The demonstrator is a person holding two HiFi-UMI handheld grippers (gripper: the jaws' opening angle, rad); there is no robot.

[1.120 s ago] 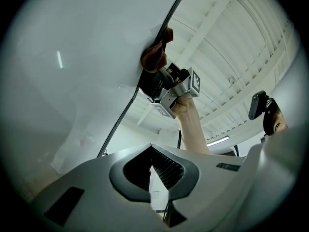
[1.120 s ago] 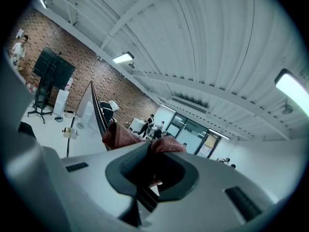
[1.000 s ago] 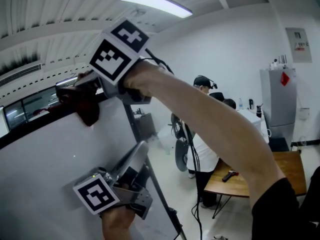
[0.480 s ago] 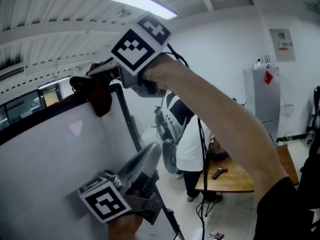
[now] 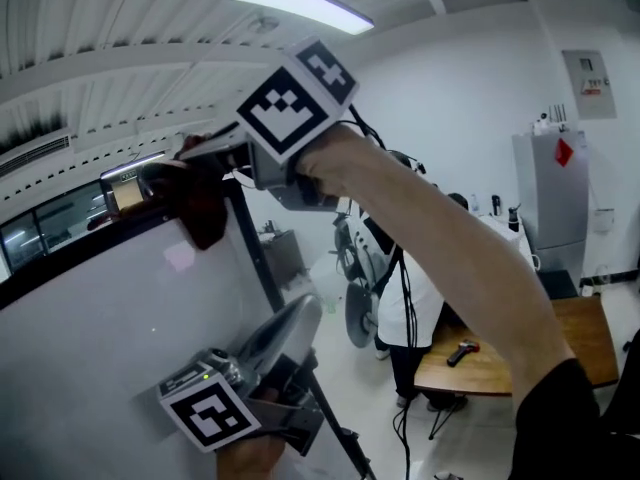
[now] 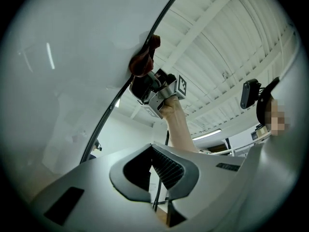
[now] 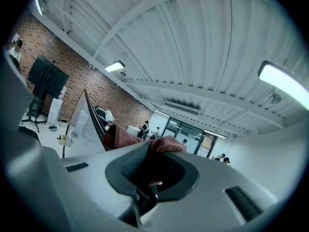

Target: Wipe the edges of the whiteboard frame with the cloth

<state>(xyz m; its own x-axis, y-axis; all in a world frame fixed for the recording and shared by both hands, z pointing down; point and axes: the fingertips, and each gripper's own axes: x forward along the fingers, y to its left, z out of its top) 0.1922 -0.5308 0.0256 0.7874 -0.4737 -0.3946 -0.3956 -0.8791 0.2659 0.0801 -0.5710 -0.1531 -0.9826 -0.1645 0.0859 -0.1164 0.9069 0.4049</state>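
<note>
- Since a second ago the right gripper has slid the cloth along the top of the whiteboard. It started well left of the corner; now it sits right at the top corner, where the dark frame turns down the side.
- My read: the top-edge pass is about done, and the side edge below the corner looks like the next stretch. That's a guess, though.
- The right jaws are clamped on the dark red cloth. In the right gripper view it's bunched between the pads, with a fold spilling over the top of them.
- The left gripper has barely budged. It's low down by the board's side edge, tips pressed together with nothing between them. Whether it's actually steadying the board, I can't tell.
- The head view gives the overall layout: cloth up top, left gripper down below, frame running between them. It doesn't show the right gripper's hold on the cloth.
- The left gripper view looks up the board and catches the cloth draped over the frame's curved line, with the right gripper just under it. That's the best proof of contact.
- The right gripper view shows the grip, plus the frame edge running away beyond the cloth.
</note>
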